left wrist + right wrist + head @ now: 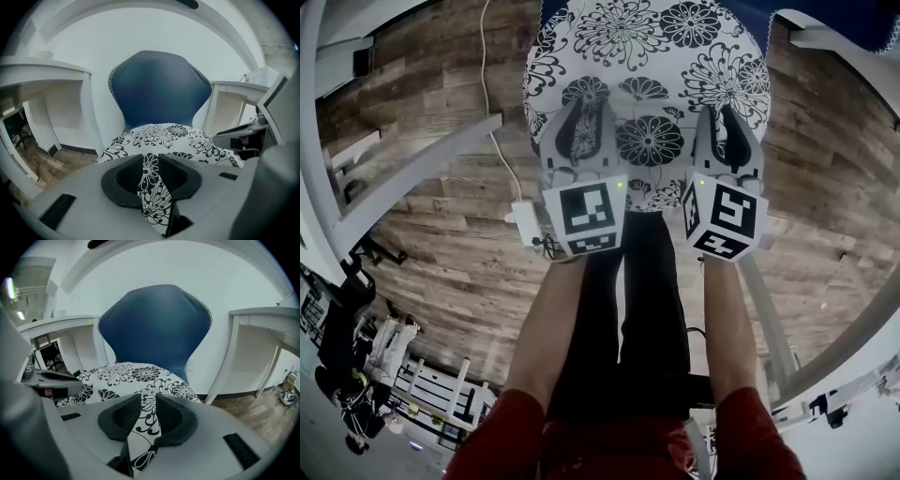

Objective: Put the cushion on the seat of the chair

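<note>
Both grippers are clamped on the near edge of the cushion [647,56], the black-and-white flower print one. The left gripper [584,117] has its jaws pinching a fold of the fabric on the near-left side. The left gripper view shows the print squeezed right between the two dark pads [176,176]. Same deal with the right gripper [724,122] on the near-right side: jaws closed on the cushion edge, with a strip of fabric running down between them. The two grippers sit side by side, a little apart, both pointing away from the person.

The cushion is spread out just in front of the blue back of the chair [159,89], covering the seat area. From the head view it hides the seat completely, so I can't tell if it's fully resting or partly held up.

There's a white desk [42,70] to the left of the chair and another desk [262,315] to the right, with a white wall behind. The wood floor [441,187] has a thin white cable [487,56] running to a small white box [526,223] just left of the left gripper. The person's red sleeves and dark trousers show at the near edge.
</note>
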Demonstrator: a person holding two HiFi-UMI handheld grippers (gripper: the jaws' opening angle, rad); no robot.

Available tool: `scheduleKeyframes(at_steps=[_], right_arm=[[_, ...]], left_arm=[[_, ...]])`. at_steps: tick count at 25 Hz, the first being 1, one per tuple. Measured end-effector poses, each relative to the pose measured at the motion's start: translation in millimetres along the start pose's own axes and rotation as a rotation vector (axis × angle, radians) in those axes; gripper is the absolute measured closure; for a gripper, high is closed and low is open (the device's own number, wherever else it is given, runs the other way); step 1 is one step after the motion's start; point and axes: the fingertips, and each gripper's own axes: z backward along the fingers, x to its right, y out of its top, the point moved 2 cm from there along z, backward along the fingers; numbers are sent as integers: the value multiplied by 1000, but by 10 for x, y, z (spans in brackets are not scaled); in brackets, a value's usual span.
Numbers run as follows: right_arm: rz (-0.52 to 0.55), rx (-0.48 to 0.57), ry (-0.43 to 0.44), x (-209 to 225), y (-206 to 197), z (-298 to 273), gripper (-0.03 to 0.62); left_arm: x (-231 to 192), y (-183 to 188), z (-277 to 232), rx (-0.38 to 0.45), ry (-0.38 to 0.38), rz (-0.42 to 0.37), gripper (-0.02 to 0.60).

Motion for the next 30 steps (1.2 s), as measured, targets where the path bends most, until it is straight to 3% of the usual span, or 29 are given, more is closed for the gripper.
scheduleKeyframes(at_steps=[8,19,30], right_arm=[[-11,69,10,65,106,34,490],[-3,189,-15,17,1107,815,490],[17,378,-41,19,2195,1865,491]], left_arm=[[60,184,31,79,15,-28,473],[107,1142,727,195,-27,-37,474],[135,2350,1737,399,-52,-56,474]])
